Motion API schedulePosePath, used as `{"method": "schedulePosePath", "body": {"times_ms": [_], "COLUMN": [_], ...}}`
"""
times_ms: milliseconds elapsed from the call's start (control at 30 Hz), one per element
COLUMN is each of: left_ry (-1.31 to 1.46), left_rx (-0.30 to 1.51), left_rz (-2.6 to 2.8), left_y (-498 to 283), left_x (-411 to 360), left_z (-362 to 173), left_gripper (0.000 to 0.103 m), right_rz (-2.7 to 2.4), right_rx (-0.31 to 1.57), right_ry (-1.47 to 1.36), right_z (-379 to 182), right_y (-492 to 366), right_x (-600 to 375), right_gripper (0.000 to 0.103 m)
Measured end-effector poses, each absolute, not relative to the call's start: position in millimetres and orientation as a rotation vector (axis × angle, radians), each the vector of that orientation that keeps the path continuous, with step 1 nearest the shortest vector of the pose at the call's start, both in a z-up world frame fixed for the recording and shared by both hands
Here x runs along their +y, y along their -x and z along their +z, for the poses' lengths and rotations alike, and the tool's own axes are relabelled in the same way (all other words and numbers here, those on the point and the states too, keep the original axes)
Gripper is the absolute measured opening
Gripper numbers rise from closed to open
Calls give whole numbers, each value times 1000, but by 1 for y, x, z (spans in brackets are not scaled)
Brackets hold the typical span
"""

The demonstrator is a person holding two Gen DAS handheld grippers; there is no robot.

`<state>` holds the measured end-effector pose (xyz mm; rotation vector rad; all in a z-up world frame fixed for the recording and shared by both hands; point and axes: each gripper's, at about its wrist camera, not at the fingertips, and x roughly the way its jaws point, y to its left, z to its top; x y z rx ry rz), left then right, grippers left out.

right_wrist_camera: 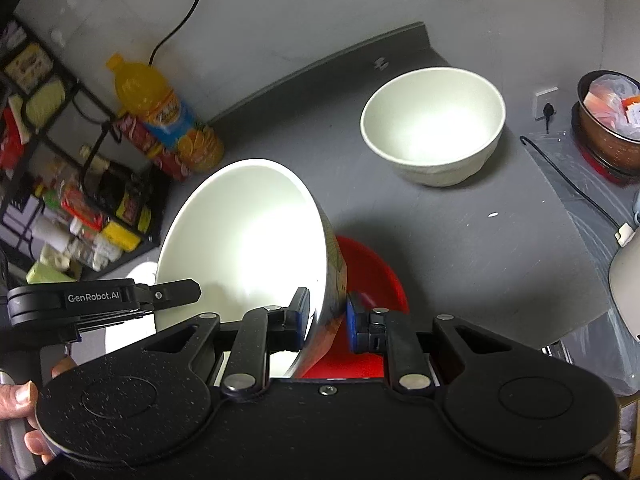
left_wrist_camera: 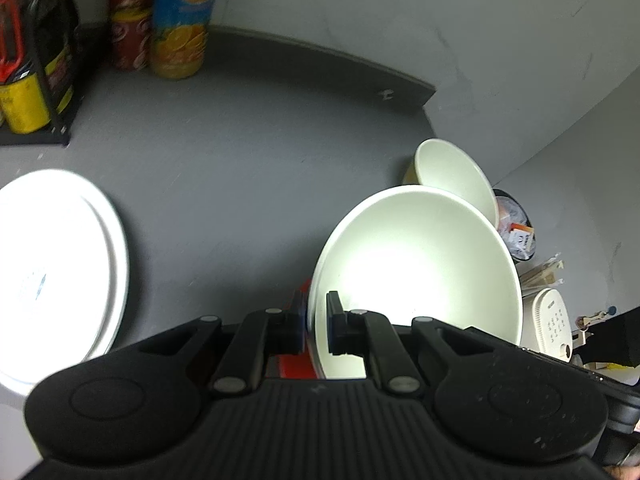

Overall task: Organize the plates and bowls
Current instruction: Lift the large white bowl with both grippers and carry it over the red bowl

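A large white bowl (left_wrist_camera: 420, 272) hangs tilted above the grey table (left_wrist_camera: 240, 168). My left gripper (left_wrist_camera: 316, 320) is shut on its left rim. My right gripper (right_wrist_camera: 326, 318) is shut on the right wall of the same bowl (right_wrist_camera: 248, 232), which has a printed outside. In the right wrist view the left gripper (right_wrist_camera: 188, 293) reaches in at the bowl's left rim. A red dish (right_wrist_camera: 372, 276) lies under the bowl, mostly hidden. A second white bowl (right_wrist_camera: 432, 132) stands upright near the table's far end. A white plate (left_wrist_camera: 60, 272) lies flat to the left.
An orange juice bottle (right_wrist_camera: 160, 112) and red cola bottles (left_wrist_camera: 128, 20) stand at the back left beside a black rack (right_wrist_camera: 80, 184) full of packets. Right of the table are a copper pot (right_wrist_camera: 612, 128), a black cable (right_wrist_camera: 568, 176) and a white appliance (right_wrist_camera: 628, 280).
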<state>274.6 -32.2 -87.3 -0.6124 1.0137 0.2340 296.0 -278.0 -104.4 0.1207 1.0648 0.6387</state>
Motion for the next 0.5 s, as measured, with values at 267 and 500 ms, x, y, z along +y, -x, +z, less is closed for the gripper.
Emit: {"method": "schedulePosePath", "body": {"times_ms": [267, 500], "left_ry": [613, 593], "left_rx": [1034, 1036], "left_rz": [253, 248], "left_y": [-265, -266], "left_x": [-32, -37], "left_z": [-106, -113], "left_gripper": [8, 8], "right_rz": [635, 579], "right_rx": [1080, 1084], "right_ry": [-60, -22], "right_z": [-119, -133], "right_y": [-290, -294], "right_x": [-269, -274], "right_gripper": [19, 21]}}
